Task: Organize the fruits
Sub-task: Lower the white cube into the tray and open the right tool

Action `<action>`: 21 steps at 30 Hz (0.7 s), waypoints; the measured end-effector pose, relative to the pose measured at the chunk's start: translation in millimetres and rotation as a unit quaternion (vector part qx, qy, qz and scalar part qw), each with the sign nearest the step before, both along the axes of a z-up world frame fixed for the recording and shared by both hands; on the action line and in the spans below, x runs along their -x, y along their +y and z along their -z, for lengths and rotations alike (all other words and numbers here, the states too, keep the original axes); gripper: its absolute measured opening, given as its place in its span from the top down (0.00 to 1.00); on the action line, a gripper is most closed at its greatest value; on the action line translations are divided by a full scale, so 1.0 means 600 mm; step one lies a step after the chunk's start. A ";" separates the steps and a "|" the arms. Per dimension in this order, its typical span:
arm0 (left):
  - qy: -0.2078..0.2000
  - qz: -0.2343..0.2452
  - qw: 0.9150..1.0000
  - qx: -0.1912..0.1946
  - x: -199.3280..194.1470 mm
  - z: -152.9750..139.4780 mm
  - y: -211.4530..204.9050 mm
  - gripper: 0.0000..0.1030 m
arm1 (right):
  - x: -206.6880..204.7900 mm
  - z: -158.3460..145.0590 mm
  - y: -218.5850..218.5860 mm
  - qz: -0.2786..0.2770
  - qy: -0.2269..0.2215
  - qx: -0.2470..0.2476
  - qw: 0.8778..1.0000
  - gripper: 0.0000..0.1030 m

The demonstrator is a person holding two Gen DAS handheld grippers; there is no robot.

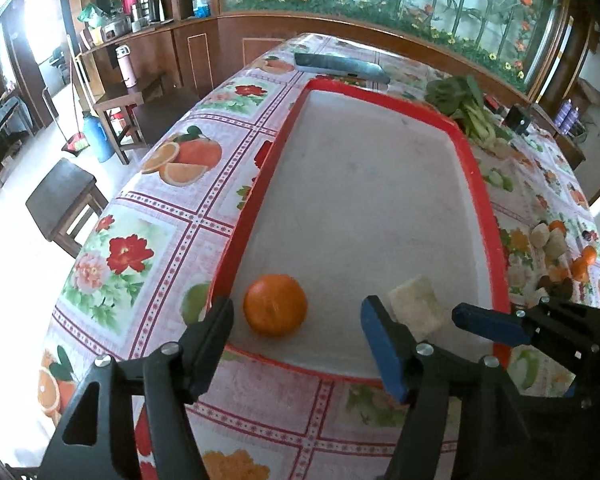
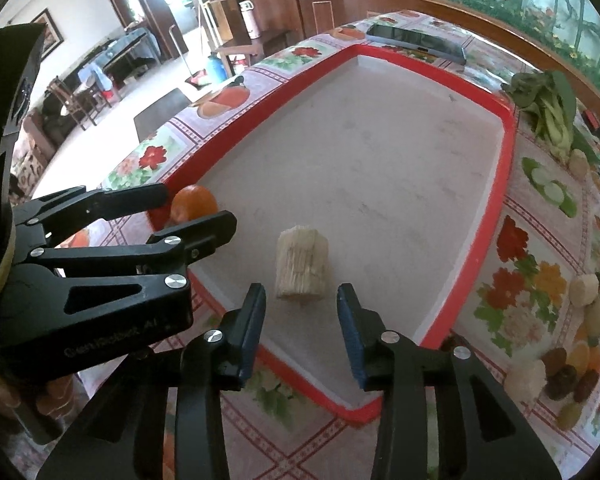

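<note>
Your left gripper [image 1: 296, 328] stands open at the lower left of its view, the orange [image 1: 275, 305] lying loose between its 2 fingers in the red tray [image 1: 380, 98]. In the right wrist view, your right gripper [image 2: 300, 322] is open at bottom centre, with the pale fibrous chunk [image 2: 302, 266] free on the tray floor just beyond its fingertips.

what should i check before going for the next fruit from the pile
1. Orange released inside the red tray, near its left wall: ok.
2. Pale fibrous chunk resting on the tray floor, free of the pads: ok.
3. Left claw open, nothing pinched, orange between its fingers but untouched: ok.
4. Right claw open, chunk just ahead of its tips: ok.
5. Fruit pile on the tablecloth right of the tray, within view of the right claw: ok.
6. Whether the orange will stay put and not roll: cannot tell.
</note>
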State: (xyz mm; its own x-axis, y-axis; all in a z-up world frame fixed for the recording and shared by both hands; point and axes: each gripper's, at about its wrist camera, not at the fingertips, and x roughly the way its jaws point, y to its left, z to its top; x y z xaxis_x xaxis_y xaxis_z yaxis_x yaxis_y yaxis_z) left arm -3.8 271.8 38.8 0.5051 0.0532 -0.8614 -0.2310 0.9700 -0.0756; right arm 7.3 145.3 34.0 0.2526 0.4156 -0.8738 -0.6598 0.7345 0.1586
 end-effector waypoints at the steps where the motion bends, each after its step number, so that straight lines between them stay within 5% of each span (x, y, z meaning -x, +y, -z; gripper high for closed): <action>1: -0.001 -0.001 1.000 0.003 0.002 -0.003 -0.001 0.33 | 0.004 -0.005 -0.004 0.000 -0.001 -0.001 1.000 0.63; 4: -0.005 -0.002 1.000 0.005 0.008 -0.010 -0.009 0.33 | 0.013 -0.019 -0.015 0.002 -0.009 -0.005 1.000 0.54; 8: -0.012 0.002 1.000 0.009 0.013 -0.019 -0.027 0.32 | 0.026 -0.043 -0.042 0.017 -0.033 -0.012 0.999 0.25; 21: -0.019 0.065 0.998 0.012 0.001 -0.047 -0.155 0.31 | 0.012 -0.073 -0.225 0.142 -0.053 0.009 0.988 0.08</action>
